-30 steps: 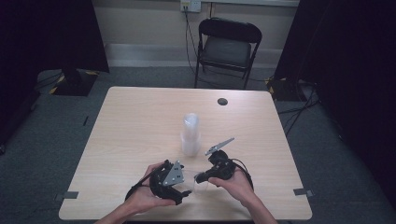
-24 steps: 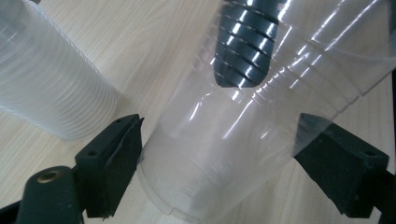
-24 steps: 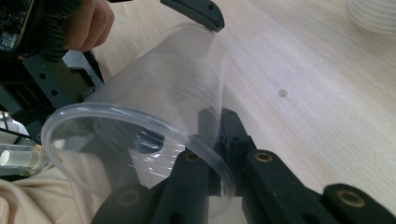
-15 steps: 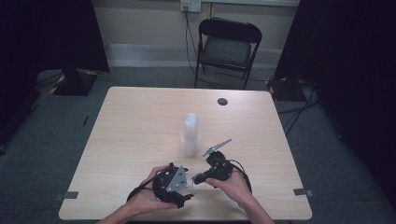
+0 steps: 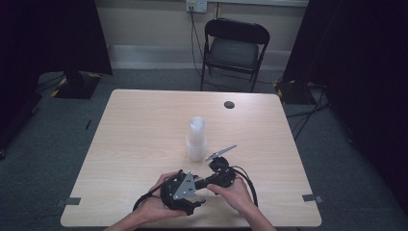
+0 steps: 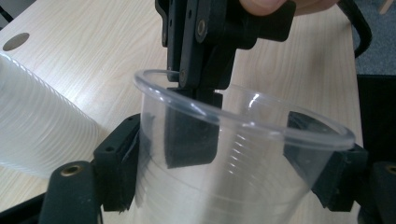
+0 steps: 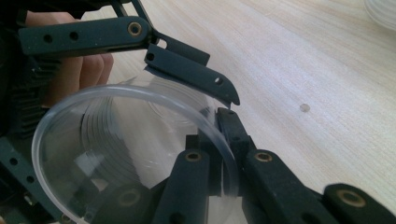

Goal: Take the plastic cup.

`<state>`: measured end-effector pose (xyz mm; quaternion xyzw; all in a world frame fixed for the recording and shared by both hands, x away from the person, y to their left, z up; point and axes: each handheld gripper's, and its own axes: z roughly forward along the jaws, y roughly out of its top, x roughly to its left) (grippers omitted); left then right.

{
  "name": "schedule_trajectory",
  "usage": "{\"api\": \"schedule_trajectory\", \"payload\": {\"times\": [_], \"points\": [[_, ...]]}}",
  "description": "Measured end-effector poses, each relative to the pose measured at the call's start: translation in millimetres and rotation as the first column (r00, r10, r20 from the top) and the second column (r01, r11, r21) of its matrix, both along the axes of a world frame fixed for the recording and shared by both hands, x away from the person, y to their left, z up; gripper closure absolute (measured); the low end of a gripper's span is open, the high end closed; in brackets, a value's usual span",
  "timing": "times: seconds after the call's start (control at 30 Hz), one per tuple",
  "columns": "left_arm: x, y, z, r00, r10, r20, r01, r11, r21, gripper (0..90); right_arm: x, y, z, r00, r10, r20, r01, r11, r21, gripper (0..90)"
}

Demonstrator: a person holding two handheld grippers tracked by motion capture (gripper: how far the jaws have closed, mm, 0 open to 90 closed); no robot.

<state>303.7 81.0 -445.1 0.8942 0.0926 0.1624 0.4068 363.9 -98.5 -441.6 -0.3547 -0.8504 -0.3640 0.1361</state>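
Observation:
A clear plastic cup (image 6: 261,182) lies between the two grippers near the table's front edge. My left gripper (image 6: 229,172) has it between its pads, which touch the cup's sides; its jaws have just been closing. My right gripper (image 6: 189,93) is shut on the cup's rim, one pad inside and one outside. In the right gripper view, the right gripper (image 7: 219,156) pinches the rim of the cup (image 7: 116,140), and a left finger (image 7: 187,65) lies against the cup's wall. From above, the left gripper (image 5: 192,195) and the right gripper (image 5: 201,183) meet tip to tip.
A stack of clear cups (image 5: 196,139) stands upright mid-table, just beyond the hands, and shows as ribbed cups (image 6: 37,126) in the left gripper view. A dark round hole (image 5: 229,104) marks the wooden table (image 5: 134,125). A black folding chair (image 5: 234,48) stands behind.
Both hands have shifted slightly toward the front edge and drawn closer together. The stack of cups has not moved.

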Motion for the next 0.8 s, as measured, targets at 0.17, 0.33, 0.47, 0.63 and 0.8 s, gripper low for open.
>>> {"api": "schedule_trajectory", "payload": {"times": [0.17, 0.33, 0.47, 0.63, 0.8], "points": [[0.9, -0.7, -1.1, 0.9999, 0.006, -0.013, -0.006, 0.9997, -0.023, 23.9, -0.1, 1.0, -1.2, 0.9999, -0.012, 0.003, 0.012, 1.000, -0.010, 89.1], [-2.7, -4.0, -0.7, 0.9998, -0.004, 0.022, 0.004, 0.9999, -0.015, 26.4, -0.4, 3.0, -2.9, 1.0000, -0.002, -0.007, 0.002, 1.000, -0.029, 89.0], [-1.9, -3.5, 0.2, 1.0000, 0.006, 0.004, -0.006, 0.9994, -0.033, 26.2, -1.0, 3.3, -2.6, 1.0000, -0.006, 0.001, 0.006, 0.999, -0.041, 88.7], [1.6, -2.5, -1.4, 0.9994, 0.011, -0.034, -0.013, 0.9976, -0.068, 27.5, -0.8, 2.7, -2.9, 0.9999, -0.010, 0.007, 0.011, 0.999, -0.039, 88.0], [9.1, 1.1, -2.4, 0.9938, 0.019, -0.109, -0.031, 0.9937, -0.107, 28.2, -1.0, 3.4, -3.7, 0.9992, -0.028, 0.028, 0.030, 0.999, -0.046, 86.2]]}}
